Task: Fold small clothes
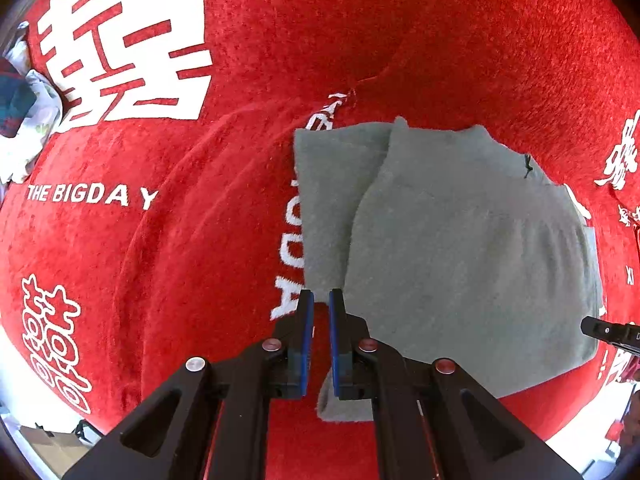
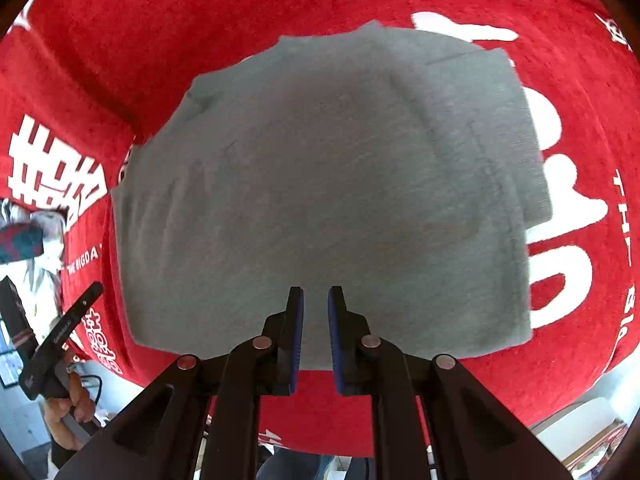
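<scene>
A small grey fleece garment (image 1: 452, 240) lies folded on the red cloth (image 1: 280, 40), with one layer lapped over another. My left gripper (image 1: 321, 300) hovers over its near left edge, jaws slightly apart and empty. In the right wrist view the garment (image 2: 320, 184) fills the middle, a folded band along its right side. My right gripper (image 2: 315, 296) hovers over its near edge, jaws slightly apart and empty. The left gripper's body (image 2: 60, 332) shows at the left of that view, held by a hand.
The red cloth (image 2: 200, 8) carries white characters and the words "THE BIGDAY" (image 1: 90, 196). A bundle of other clothes (image 1: 24, 120) lies at the far left edge. A cardboard box (image 1: 52, 446) and the floor show beyond the near edge.
</scene>
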### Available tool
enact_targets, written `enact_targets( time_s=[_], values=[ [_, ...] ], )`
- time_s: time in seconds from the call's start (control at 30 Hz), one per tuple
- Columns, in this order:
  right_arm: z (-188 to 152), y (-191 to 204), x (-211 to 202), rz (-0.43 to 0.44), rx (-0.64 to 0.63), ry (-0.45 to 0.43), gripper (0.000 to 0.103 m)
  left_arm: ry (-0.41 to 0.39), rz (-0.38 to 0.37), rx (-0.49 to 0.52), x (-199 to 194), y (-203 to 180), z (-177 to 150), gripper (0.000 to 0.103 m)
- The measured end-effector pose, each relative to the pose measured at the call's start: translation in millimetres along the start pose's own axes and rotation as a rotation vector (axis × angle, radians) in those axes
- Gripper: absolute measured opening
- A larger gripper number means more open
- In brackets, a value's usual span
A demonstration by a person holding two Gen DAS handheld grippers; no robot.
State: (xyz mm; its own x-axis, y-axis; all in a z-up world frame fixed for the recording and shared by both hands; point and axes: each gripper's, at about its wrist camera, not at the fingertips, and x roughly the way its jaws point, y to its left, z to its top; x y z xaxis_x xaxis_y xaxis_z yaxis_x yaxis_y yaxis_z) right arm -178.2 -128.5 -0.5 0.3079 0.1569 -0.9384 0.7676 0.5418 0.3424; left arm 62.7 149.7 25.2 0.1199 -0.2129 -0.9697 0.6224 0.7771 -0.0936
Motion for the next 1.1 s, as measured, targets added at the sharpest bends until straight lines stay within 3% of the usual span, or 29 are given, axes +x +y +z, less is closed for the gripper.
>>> enact_targets(
  time_s=[0.07, 0.13, 0.2, 0.23, 0.27, 0.3, 0.33, 0.57, 0.63, 0.7, 0.77, 0.8, 0.9, 1.1],
  values=[
    [-1, 8, 3, -0.006, -0.016, 0.008, 0.014, 0.001, -0.007, -0.008, -1, 3, -1, 0.009],
    [1, 14, 6, -0.011, -0.032, 0.014, 0.021, -0.001, -0.011, -0.024, -2, 8, -3, 0.009],
    [1, 21, 6, -0.013, -0.048, 0.009, 0.05, -0.002, -0.018, -0.04, -2, 13, -4, 0.009],
    [1, 26, 6, -0.013, -0.058, 0.002, 0.052, -0.002, -0.019, -0.044, -2, 14, -5, 0.009],
    [2, 31, 8, -0.013, -0.068, 0.001, 0.052, -0.001, -0.021, -0.049, -2, 16, -6, 0.026],
    [3, 35, 9, -0.011, -0.077, 0.002, 0.052, 0.003, -0.021, -0.053, -2, 17, -7, 0.087],
    [3, 39, 10, -0.009, -0.086, 0.003, 0.052, 0.008, 0.0, -0.061, -3, 19, -7, 0.103],
    [-2, 55, 16, 0.013, -0.088, -0.003, 0.059, -0.029, 0.038, -0.046, -8, 18, -9, 0.102],
    [-4, 58, 14, 0.017, -0.098, -0.017, 0.068, -0.034, 0.07, -0.045, -9, 17, -7, 0.102],
    [-6, 62, 11, 0.011, -0.116, -0.043, 0.087, -0.026, 0.095, -0.046, -7, 17, -5, 0.102],
    [-9, 69, 8, -0.011, -0.143, -0.075, 0.091, -0.02, 0.109, -0.053, -4, 20, -3, 0.102],
    [-11, 72, 7, -0.018, -0.157, -0.093, 0.103, -0.017, 0.111, -0.057, -4, 21, -2, 0.102],
    [-14, 76, 6, -0.008, -0.174, -0.108, 0.103, -0.012, 0.129, -0.056, -2, 24, -1, 0.102],
    [-22, 65, 18, 0.11, -0.083, -0.025, 0.103, 0.019, 0.095, -0.013, 5, 22, 0, 0.102]
  ],
)
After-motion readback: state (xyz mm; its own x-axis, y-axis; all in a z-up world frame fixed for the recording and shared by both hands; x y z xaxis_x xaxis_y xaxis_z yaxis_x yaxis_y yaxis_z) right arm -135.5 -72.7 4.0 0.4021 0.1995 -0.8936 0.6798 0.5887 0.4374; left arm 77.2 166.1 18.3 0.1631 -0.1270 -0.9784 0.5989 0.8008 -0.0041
